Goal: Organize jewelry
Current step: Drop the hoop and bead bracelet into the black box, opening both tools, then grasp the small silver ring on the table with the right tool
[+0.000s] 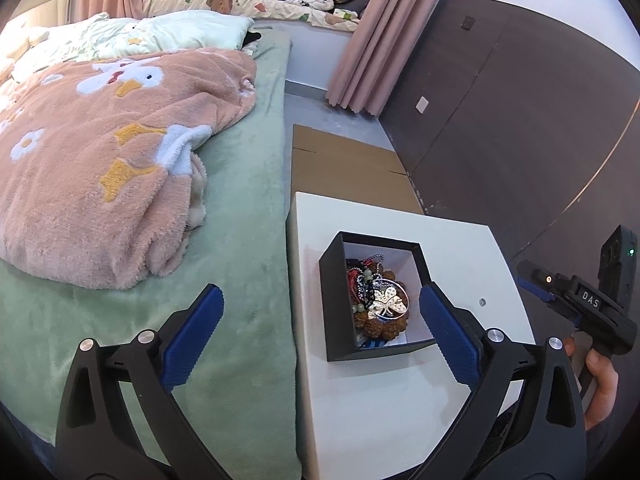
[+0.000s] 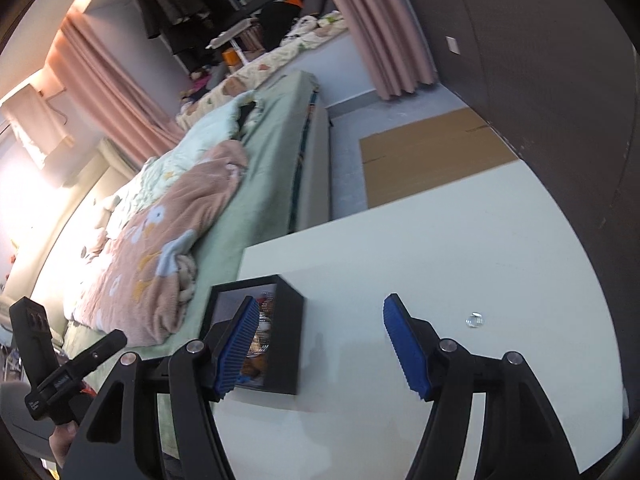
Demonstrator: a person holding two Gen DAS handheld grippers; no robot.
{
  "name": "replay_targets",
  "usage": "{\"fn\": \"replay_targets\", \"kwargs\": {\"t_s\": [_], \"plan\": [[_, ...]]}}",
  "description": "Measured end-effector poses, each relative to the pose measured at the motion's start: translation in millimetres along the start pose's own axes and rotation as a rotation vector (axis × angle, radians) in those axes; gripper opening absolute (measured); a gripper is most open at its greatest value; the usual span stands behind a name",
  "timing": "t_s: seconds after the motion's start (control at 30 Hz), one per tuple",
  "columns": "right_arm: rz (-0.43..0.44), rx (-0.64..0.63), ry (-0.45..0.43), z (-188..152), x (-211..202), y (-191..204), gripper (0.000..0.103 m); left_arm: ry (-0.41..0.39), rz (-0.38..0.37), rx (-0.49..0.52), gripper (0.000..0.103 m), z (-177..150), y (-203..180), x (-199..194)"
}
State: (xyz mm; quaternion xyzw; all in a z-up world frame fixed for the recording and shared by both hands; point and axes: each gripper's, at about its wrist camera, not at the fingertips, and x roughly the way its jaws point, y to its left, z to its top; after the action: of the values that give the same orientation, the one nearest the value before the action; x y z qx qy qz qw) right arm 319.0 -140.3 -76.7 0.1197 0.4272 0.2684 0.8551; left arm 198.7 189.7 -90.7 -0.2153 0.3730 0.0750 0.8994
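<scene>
A black open box (image 1: 334, 292) with a white lining sits on the white bedside table (image 1: 360, 400). It holds a tangled heap of jewelry (image 1: 380, 300): bead strands, a chain and a silver flower brooch. My left gripper (image 1: 320, 336) is open and empty, above and in front of the box, its right pad by the box's right corner. My right gripper (image 2: 320, 344) is open and empty over the table, just right of the box (image 2: 286, 336). A small clear ring (image 2: 475, 320) lies on the table to its right; it also shows in the left wrist view (image 1: 482, 302).
A bed with a green sheet (image 1: 240, 240) and a pink fleece blanket (image 1: 100, 180) borders the table's left side. Flat cardboard (image 1: 340, 168) lies on the floor beyond the table. A dark wall panel (image 1: 520, 120) stands on the right.
</scene>
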Motion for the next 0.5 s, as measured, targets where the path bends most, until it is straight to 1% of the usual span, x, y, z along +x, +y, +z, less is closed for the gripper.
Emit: {"fn": "replay_targets", "kwargs": {"t_s": [0.3, 0.4, 0.47, 0.5], "plan": [[-0.073, 0.051, 0.070, -1.4, 8.8, -45.8, 0.062, 0.018, -0.001, 0.005, 0.098, -1.8, -21.6, 17.5], [-0.093, 0.078, 0.097, -1.8, 15.7, -59.3, 0.055, 0.033, -0.003, 0.015, 0.098, -3.6, -30.3, 26.1], [-0.110, 0.097, 0.120, -1.7, 22.5, -68.0, 0.046, 0.044, -0.007, 0.020, 0.098, -5.5, -35.3, 32.3], [-0.118, 0.102, 0.127, -1.8, 24.7, -70.2, 0.044, 0.048, -0.007, 0.023, 0.098, -6.2, -37.5, 35.0]]}}
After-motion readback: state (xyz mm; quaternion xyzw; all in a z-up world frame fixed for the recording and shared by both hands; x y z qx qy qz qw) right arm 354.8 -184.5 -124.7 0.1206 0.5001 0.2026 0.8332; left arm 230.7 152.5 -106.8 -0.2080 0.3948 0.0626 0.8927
